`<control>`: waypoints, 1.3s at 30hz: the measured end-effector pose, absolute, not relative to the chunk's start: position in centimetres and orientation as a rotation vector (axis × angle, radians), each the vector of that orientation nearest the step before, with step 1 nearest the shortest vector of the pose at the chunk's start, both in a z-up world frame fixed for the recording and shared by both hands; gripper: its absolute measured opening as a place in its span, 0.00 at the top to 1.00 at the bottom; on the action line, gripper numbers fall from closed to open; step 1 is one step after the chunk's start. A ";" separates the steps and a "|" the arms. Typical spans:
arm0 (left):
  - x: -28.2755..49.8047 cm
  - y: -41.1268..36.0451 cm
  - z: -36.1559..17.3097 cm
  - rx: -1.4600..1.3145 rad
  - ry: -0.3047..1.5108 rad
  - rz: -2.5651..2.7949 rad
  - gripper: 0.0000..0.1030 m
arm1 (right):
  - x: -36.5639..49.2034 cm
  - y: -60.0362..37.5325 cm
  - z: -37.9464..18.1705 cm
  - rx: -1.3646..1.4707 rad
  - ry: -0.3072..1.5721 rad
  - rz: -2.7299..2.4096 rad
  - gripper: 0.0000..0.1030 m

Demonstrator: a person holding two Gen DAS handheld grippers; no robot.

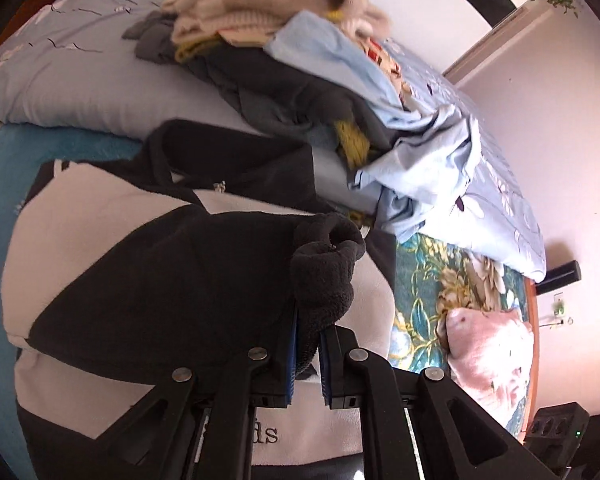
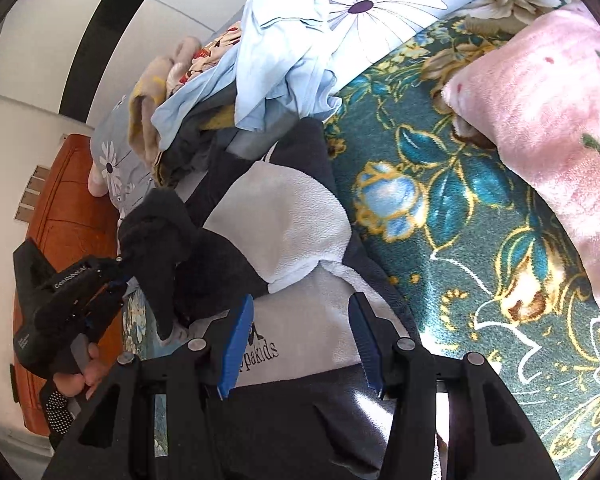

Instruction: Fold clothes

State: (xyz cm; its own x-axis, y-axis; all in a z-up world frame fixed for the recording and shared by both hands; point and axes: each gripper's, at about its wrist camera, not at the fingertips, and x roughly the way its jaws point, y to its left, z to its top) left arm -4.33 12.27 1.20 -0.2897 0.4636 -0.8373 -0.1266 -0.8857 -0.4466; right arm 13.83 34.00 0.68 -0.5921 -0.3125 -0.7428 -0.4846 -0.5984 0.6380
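Observation:
A black and white fleece jacket lies on the bed; it also shows in the right wrist view. My left gripper is shut on its black sleeve cuff and holds the sleeve over the jacket's body. In the right wrist view the left gripper shows at the left, pinching the black sleeve. My right gripper is open and empty, just above the white chest panel near the embroidered logo.
A pile of unfolded clothes sits on a pale blue floral duvet behind the jacket. A teal floral blanket covers the bed to the right, with a pink fleece bundle on it. An orange headboard stands beyond.

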 end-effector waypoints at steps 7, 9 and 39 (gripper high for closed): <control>-2.7 12.5 -1.6 -1.663 -0.371 2.115 0.51 | 13.8 33.8 -0.2 -1.391 1.375 2.334 0.50; -2.3 12.2 -1.5 -1.639 -0.423 2.073 0.41 | 13.4 33.4 -0.6 -1.416 1.376 2.334 0.50; 7.3 -15.1 -2.9 -1.616 -1.105 2.624 0.36 | 0.6 26.6 -4.1 -1.591 1.268 2.302 0.77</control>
